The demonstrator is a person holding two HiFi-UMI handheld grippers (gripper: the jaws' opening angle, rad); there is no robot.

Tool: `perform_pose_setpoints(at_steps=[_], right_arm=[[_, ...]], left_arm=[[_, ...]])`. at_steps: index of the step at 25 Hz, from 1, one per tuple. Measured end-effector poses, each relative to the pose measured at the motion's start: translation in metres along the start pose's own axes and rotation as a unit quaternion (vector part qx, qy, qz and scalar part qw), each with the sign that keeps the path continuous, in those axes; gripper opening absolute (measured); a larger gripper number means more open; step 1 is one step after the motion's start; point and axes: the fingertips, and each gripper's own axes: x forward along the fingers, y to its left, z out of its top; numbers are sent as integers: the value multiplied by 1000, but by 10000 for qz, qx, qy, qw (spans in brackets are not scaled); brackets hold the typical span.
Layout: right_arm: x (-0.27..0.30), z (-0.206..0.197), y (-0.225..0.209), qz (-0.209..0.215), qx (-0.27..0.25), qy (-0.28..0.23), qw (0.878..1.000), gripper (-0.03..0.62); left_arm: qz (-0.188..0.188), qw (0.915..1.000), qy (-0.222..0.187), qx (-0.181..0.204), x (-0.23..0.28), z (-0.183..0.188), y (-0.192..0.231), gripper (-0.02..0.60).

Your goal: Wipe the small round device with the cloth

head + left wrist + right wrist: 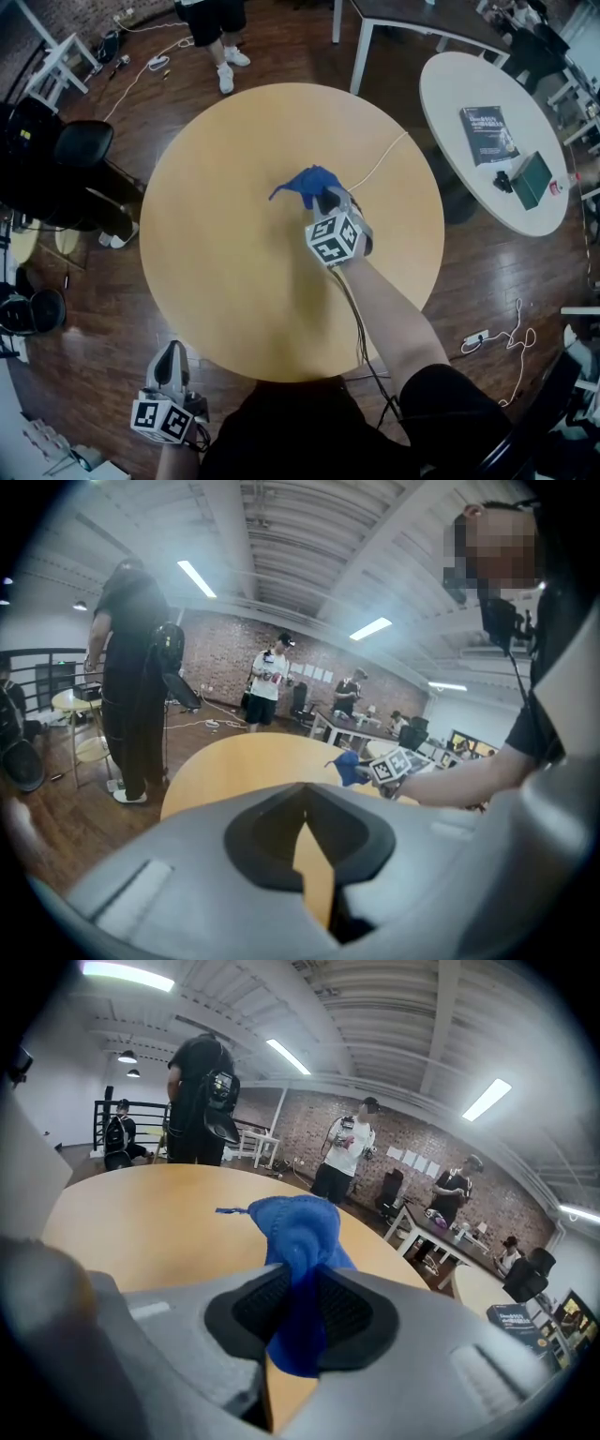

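Observation:
My right gripper [328, 200] is near the middle of the round wooden table [216, 234] and is shut on a blue cloth [305, 185]. In the right gripper view the cloth [300, 1227] is bunched and pinched between the dark pads, and it hangs a little above the tabletop. A thin white cable [380, 159] runs across the table to a spot under the cloth. No small round device shows in any view. My left gripper [171, 354] hangs off the table's near left edge, jaws together and holding nothing.
A white round table [450, 94] at the right carries a book [488, 134] and a green case [532, 178]. A person [220, 47] stands beyond the far edge. A black chair [80, 145] is at the left. Cables and a power strip [476, 337] lie on the floor.

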Motion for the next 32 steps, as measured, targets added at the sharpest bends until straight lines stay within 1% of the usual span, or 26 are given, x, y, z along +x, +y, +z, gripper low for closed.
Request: perform_pose_setpoints(at_steps=[5,8,11,14,18,22,24,27,29,32], right_arm=[[0,-2,7,91,-206,75,9997,83],[2,-11,18,301,-298,245,9988,83],[7,-33,32,542,-234,606,9964,83],[10,-55,42,632,-103,922,9937,83],[2,-66,51,617,-10,1048,9926,83],[-25,-69,85,849,-146,1100,9902,83],[-41,-75,105,975,-197,1172,9881,83],[-65,-84,127,1028,-176,1244,9867,86],[-86,-88,137,1014,-138,1273,9866,96],[-119,-95,154,1079,-38,1307,9855,128]], left_arm=[[-63,10000,49,44,-1,-1,-2,6],[-66,10000,46,56,-3,1,-1,6],[-60,10000,32,47,-4,2,2,6],[-45,10000,35,22,-7,2,8,6],[-74,10000,29,-13,-8,-1,16,6],[-184,9998,-84,-35,-6,2,18,6],[-290,9994,-181,-79,0,7,20,6],[-542,9982,-255,-82,12,13,19,6],[-761,9968,-242,-76,21,14,14,6],[-1173,9929,-173,-22,37,11,6,6]])
